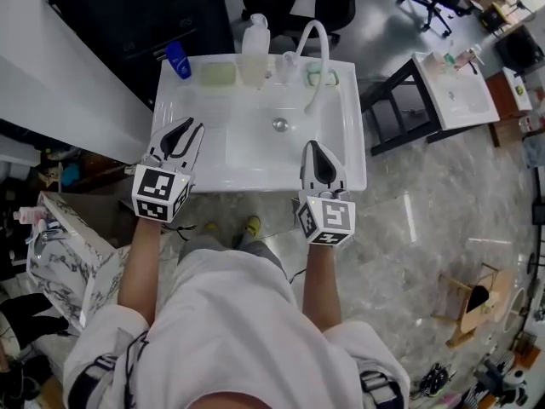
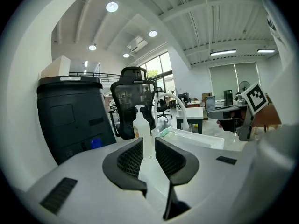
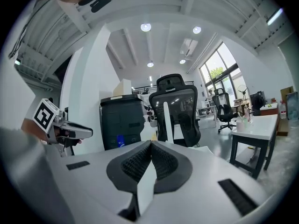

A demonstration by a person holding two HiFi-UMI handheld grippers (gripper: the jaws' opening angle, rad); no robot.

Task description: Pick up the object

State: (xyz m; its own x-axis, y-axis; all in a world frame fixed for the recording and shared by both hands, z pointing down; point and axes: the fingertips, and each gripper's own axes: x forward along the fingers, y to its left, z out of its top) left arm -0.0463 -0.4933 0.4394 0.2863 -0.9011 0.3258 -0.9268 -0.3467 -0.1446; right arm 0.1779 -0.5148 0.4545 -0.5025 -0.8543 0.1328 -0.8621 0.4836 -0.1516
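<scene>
- Your left gripper (image 1: 189,128) (image 2: 149,141) is over the near left part of the white sink (image 1: 351,147). Its jaws stand a narrow gap apart with nothing between them.
- Your right gripper (image 1: 312,146) (image 3: 150,143) is over the sink's near right rim. Its jaw tips are pressed together and it holds nothing.
- I cannot tell which item the task means. The pump bottle (image 1: 255,49) (image 2: 140,122) shows straight through the left jaw gap, well beyond the tips.
- That bottle stands upright on the back ledge, so its long axis is vertical. In the left gripper view its spout points to that view's left.
- Along the same ledge, a blue item (image 1: 178,60) (image 2: 96,143) sits at the far left corner. A pale green bar (image 1: 218,74) lies flat just left of the bottle, its long side running along the ledge.
- The arched faucet (image 1: 315,49) (image 2: 183,118) rises just right of the bottle and bends forward over the basin. A small green item (image 1: 322,77) lies right of it.
- The basin between your grippers and the ledge is open, with only the drain (image 1: 280,124) in it.
- A dark cabinet (image 1: 145,7) (image 2: 70,120) stands close behind the ledge. A white wall (image 1: 51,66) runs along the sink's left side, and a small table (image 1: 456,88) stands apart to the right.
</scene>
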